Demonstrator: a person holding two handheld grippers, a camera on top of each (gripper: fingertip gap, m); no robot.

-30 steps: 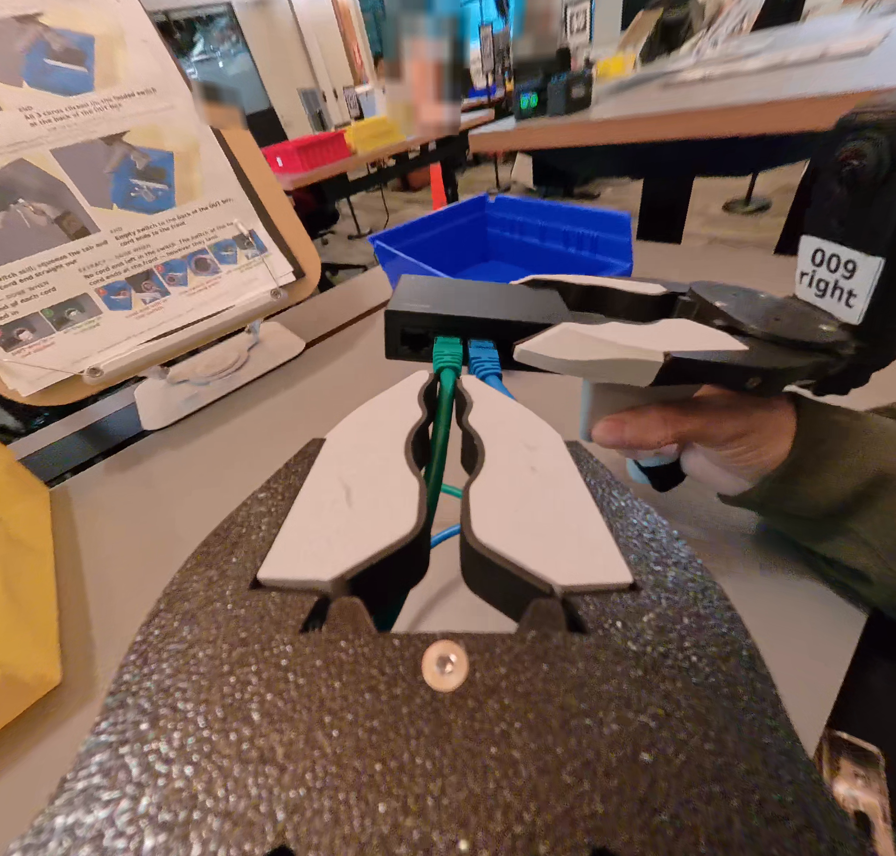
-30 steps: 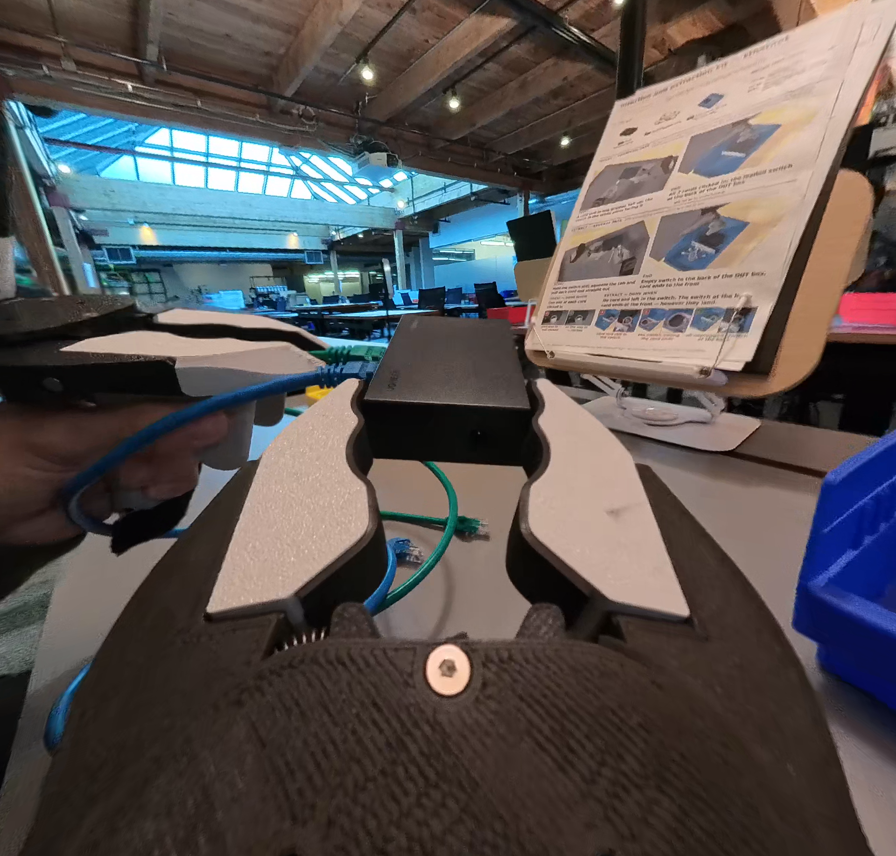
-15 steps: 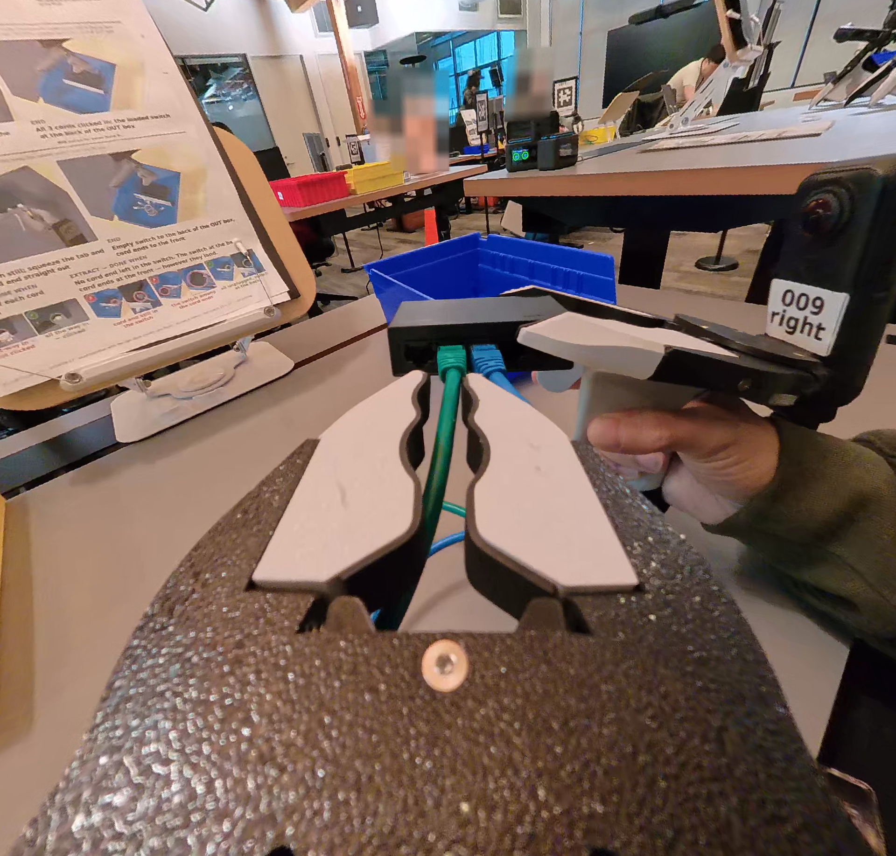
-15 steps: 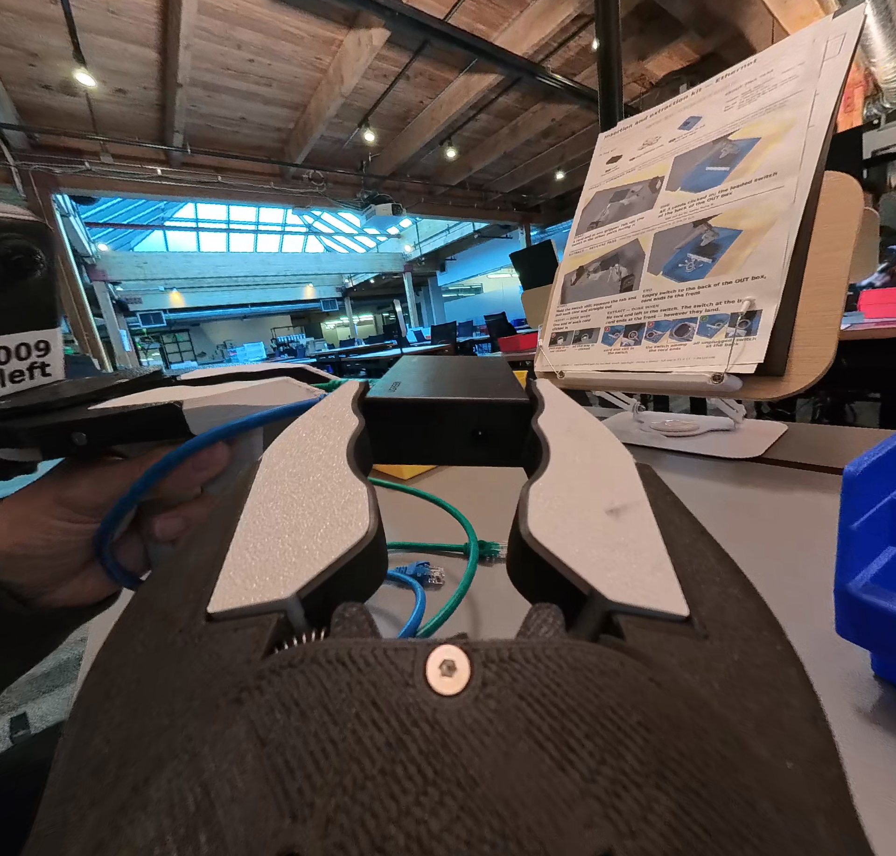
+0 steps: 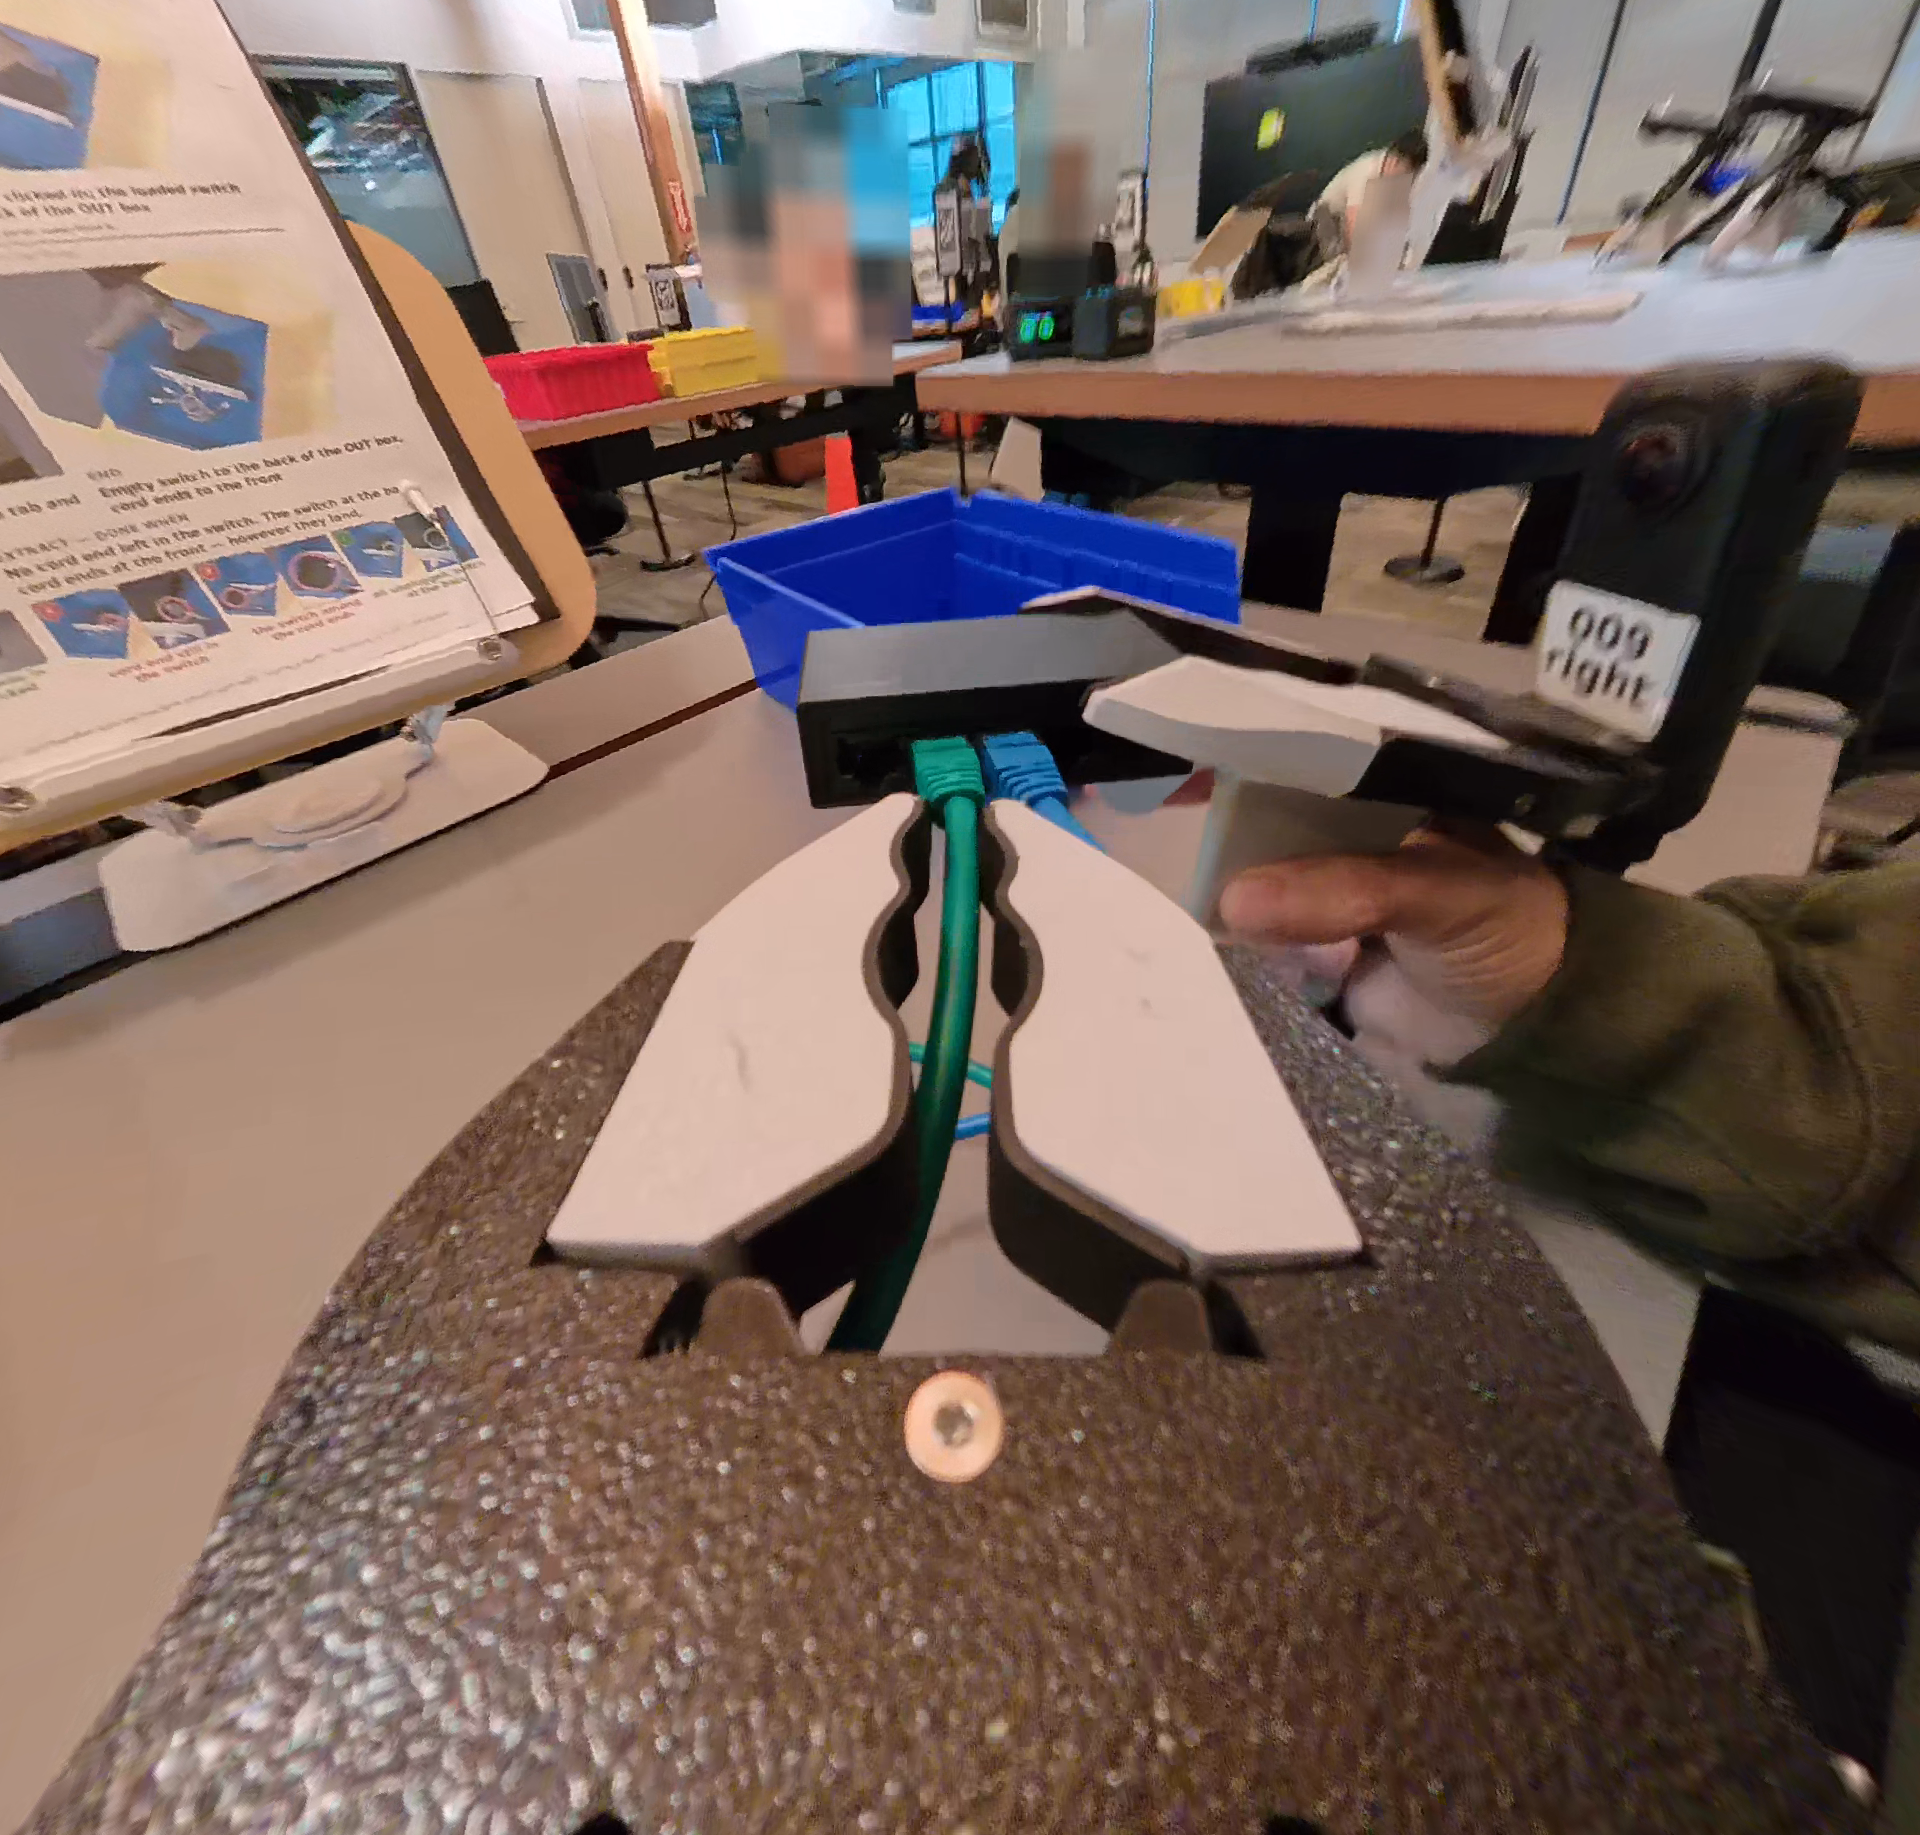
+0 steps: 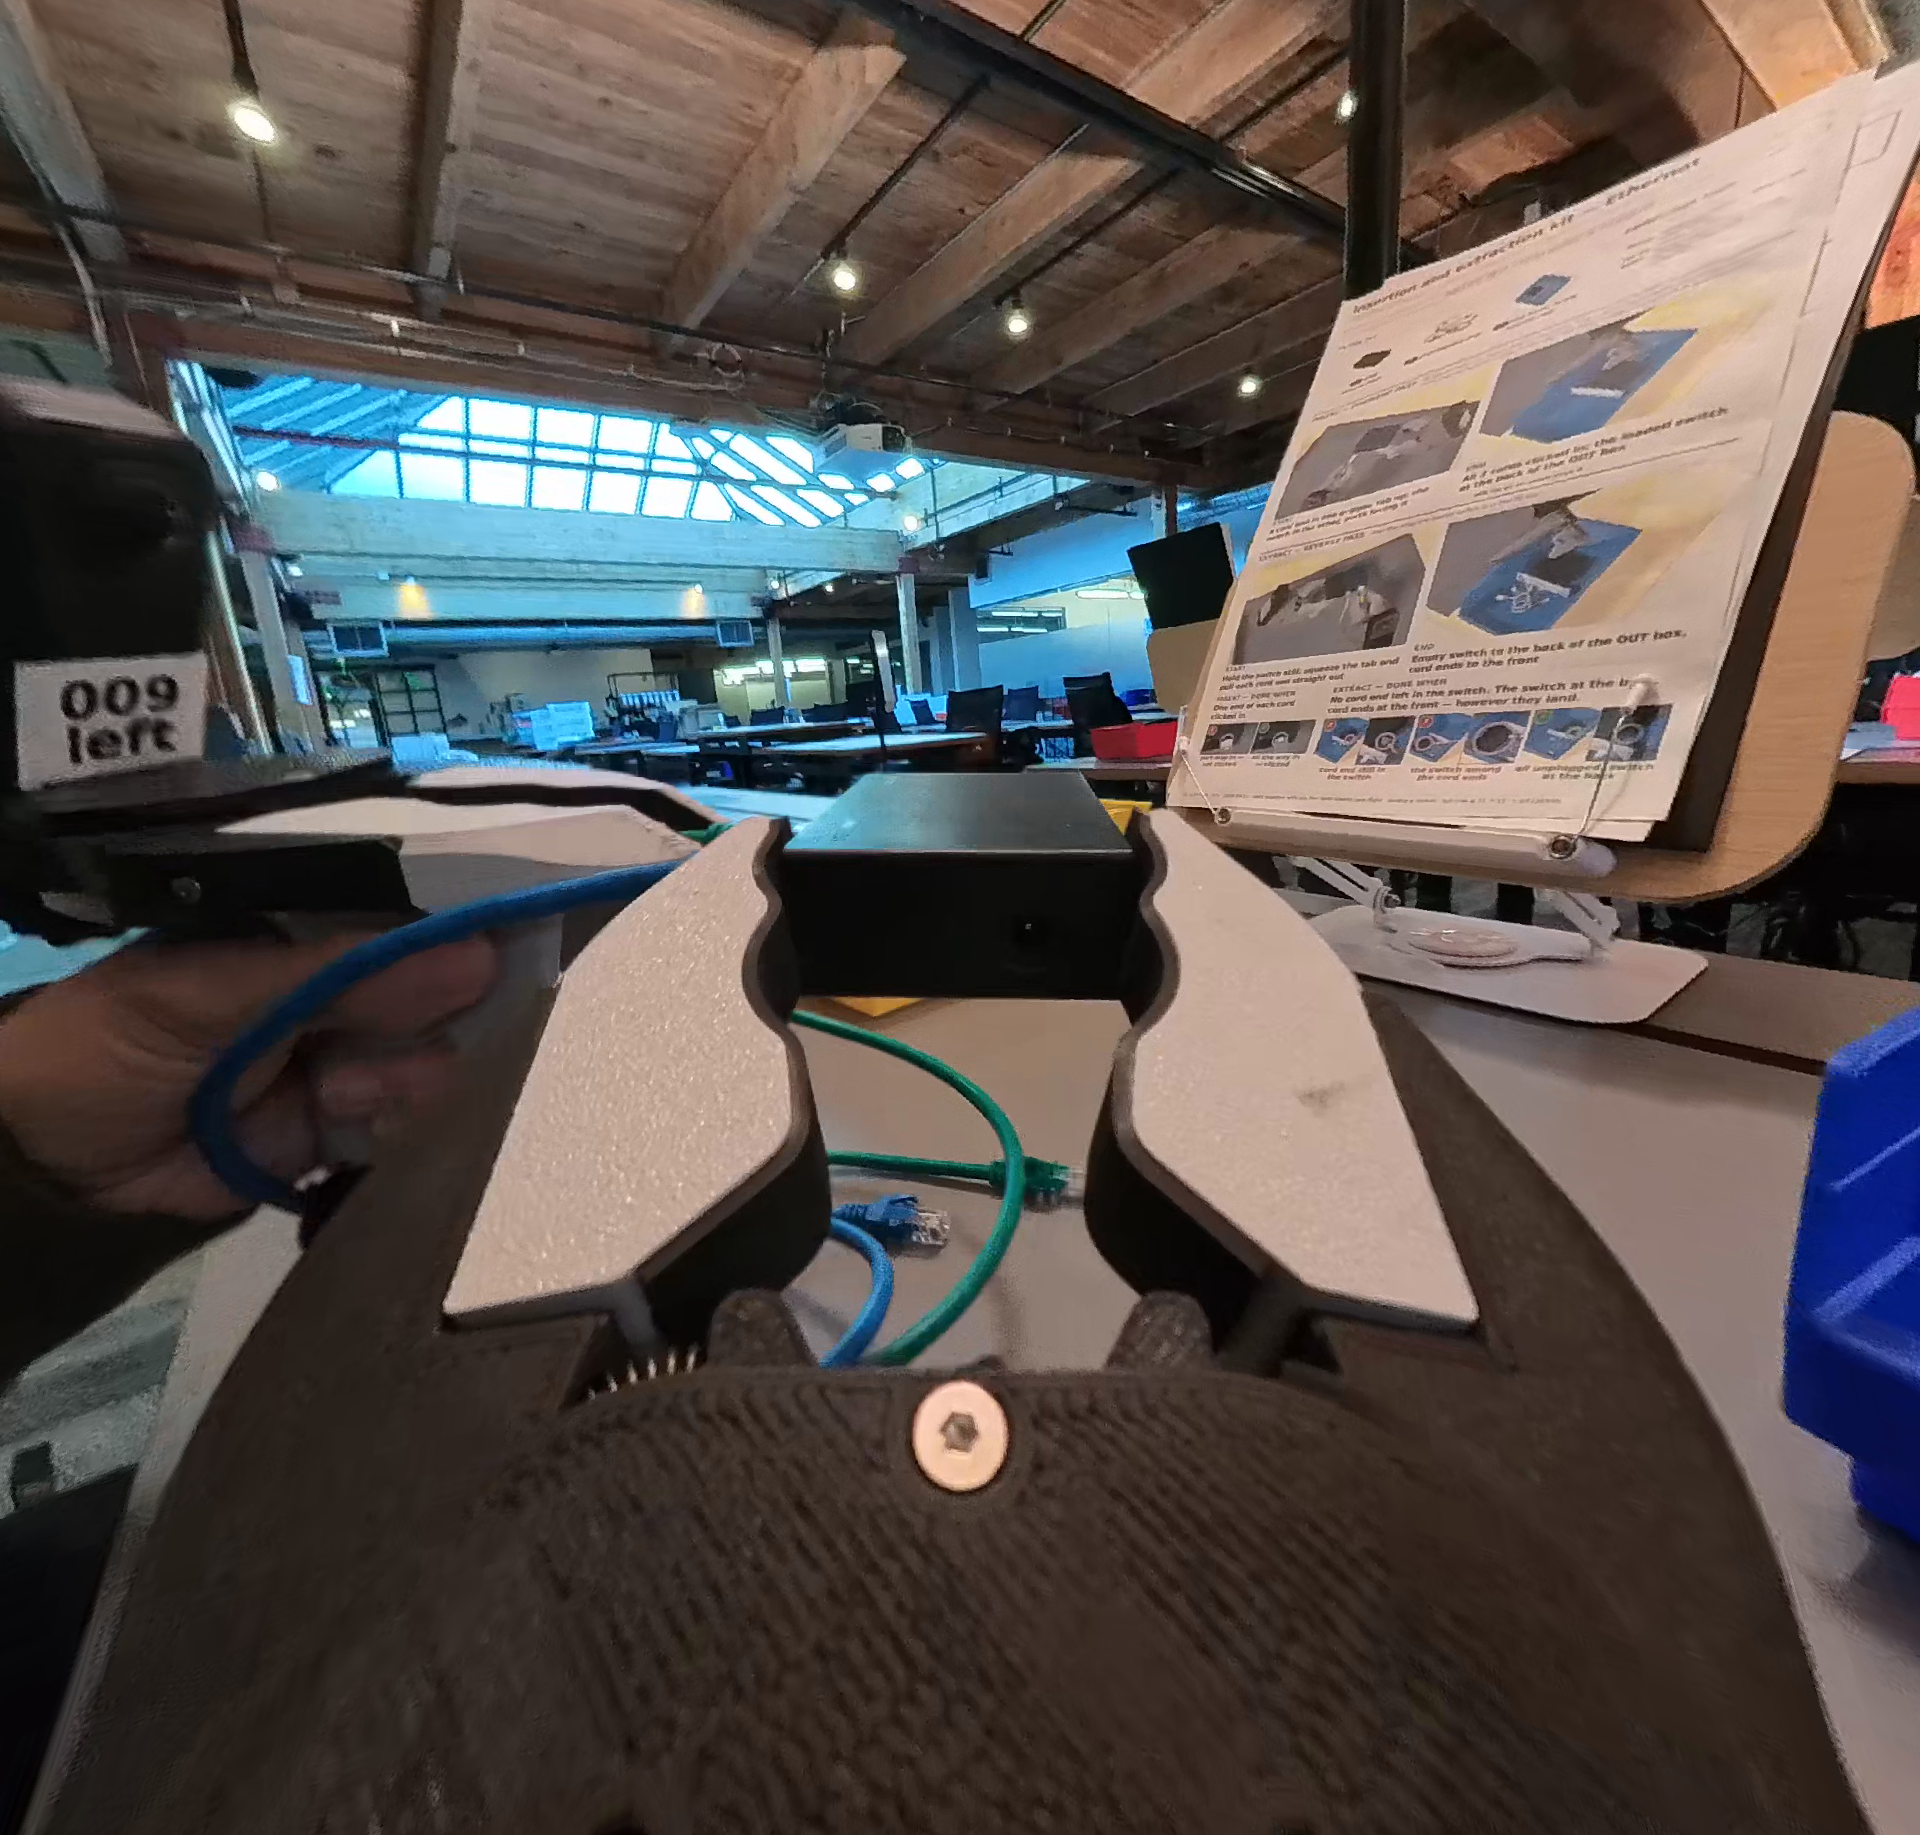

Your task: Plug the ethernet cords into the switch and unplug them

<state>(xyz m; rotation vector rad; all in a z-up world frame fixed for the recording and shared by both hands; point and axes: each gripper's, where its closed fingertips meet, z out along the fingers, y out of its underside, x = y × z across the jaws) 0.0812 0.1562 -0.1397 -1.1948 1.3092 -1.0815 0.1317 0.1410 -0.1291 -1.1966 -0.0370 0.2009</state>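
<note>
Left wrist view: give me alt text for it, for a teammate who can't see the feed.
The left claw is closed on a green ethernet cord just behind its plug, which sits in a black switch beside a plugged blue cord. The right claw grips the switch from the right, held above a grey table, with a blue bin behind.

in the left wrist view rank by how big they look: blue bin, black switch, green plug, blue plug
1. blue bin
2. black switch, though it is nearer and partly hidden by the right gripper
3. green plug and blue plug: alike, not ranked
</note>
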